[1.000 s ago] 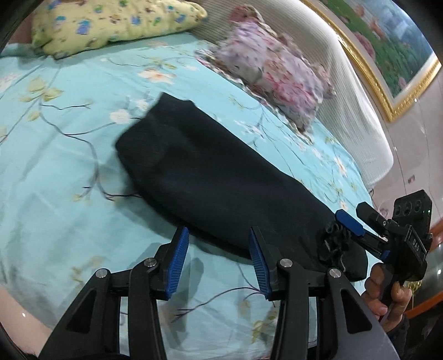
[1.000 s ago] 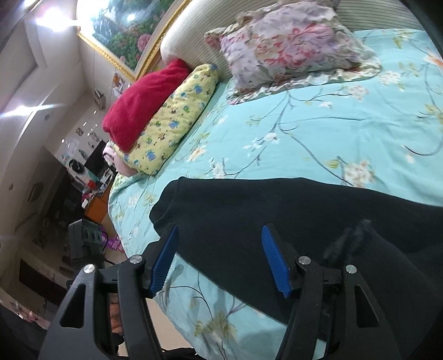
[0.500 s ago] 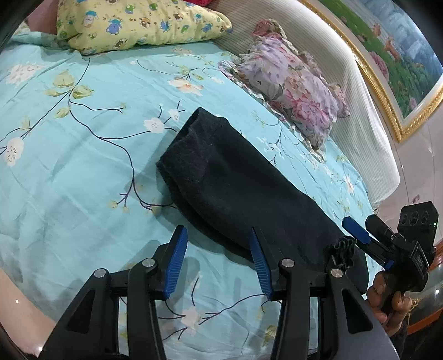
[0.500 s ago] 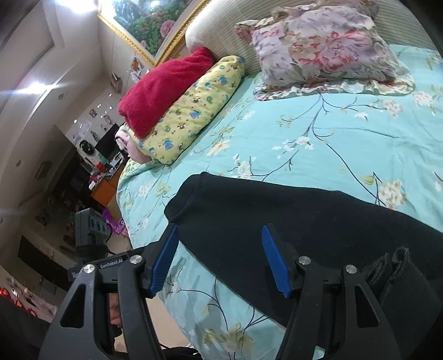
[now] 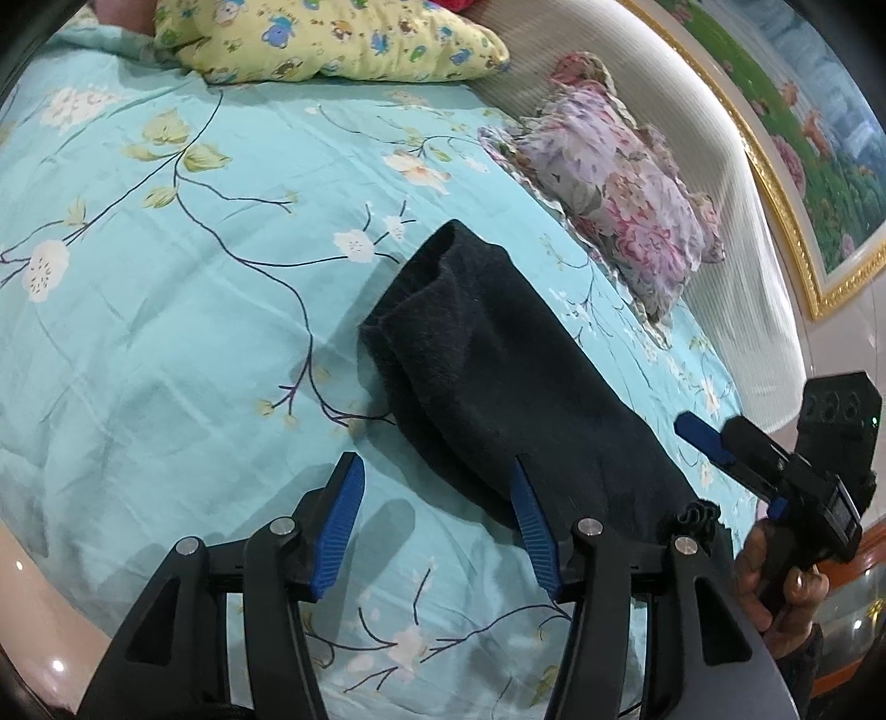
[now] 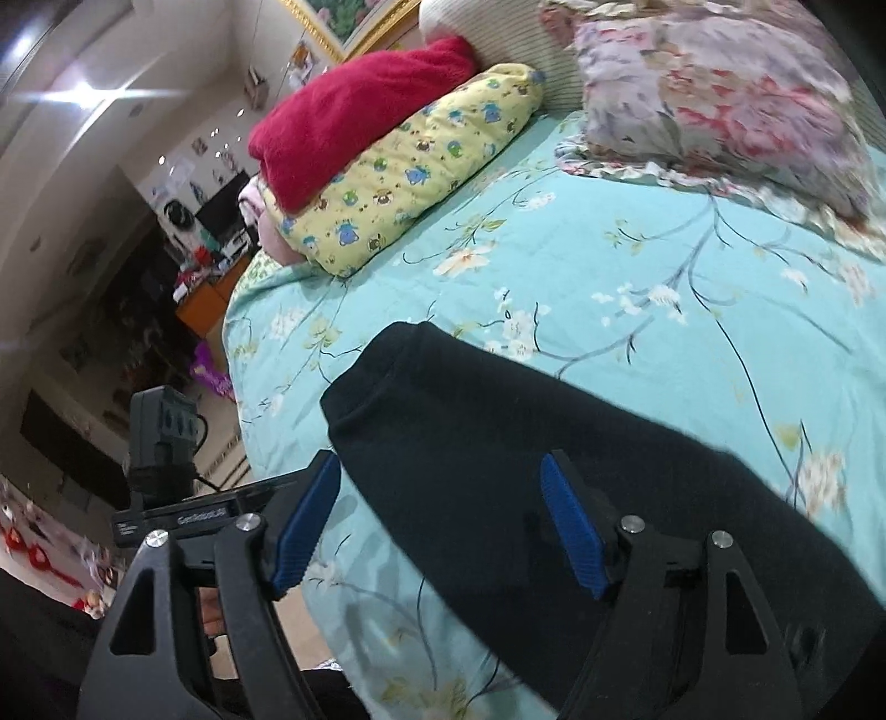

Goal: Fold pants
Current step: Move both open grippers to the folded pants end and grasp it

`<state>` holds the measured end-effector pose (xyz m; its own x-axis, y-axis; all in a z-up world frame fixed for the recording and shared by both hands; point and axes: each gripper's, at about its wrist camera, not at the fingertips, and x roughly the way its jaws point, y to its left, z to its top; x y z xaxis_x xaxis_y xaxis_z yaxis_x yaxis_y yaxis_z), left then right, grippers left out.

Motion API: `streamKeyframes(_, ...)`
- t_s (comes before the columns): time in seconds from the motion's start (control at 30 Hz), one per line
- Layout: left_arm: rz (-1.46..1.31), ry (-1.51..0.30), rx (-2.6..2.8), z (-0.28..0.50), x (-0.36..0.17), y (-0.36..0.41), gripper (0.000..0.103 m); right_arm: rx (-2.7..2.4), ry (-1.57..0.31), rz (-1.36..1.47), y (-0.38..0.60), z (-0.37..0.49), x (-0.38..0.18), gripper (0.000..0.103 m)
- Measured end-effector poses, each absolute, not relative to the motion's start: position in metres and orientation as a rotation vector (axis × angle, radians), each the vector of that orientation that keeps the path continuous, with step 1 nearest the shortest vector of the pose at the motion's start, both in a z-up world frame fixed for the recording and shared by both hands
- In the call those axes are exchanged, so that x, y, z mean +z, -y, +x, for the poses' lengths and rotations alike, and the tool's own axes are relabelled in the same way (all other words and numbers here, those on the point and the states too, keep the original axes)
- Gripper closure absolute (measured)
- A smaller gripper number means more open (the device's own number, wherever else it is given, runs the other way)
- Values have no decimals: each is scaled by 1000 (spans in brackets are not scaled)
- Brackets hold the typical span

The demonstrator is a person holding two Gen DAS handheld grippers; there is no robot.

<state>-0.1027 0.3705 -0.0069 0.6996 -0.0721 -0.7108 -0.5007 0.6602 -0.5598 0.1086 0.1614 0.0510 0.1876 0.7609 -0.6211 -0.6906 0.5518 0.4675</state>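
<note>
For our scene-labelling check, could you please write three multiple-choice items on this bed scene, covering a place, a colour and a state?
1. Where do the pants lie?
A. on the turquoise bedspread
B. on the floor
C. on the yellow pillow

2. What colour is the blanket on top of the yellow pillow?
A. green
B. red
C. white

3. How do the left gripper and right gripper stand?
A. both clamped on pants
B. one holds a pillow
C. both with jaws apart, gripping nothing

Answers: 1 A, the dark pants rest flat on the floral bedspread. 2 B, red fabric lies over the pillow. 3 C, the jaws are opening, and the pads press on no fabric.
</note>
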Motion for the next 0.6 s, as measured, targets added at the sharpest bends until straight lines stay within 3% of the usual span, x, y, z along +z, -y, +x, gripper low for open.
streamKeyframes(0.6,-968,-758,299,-76,-20,-391,42,1195,-1039,-203,-263,172,36,28)
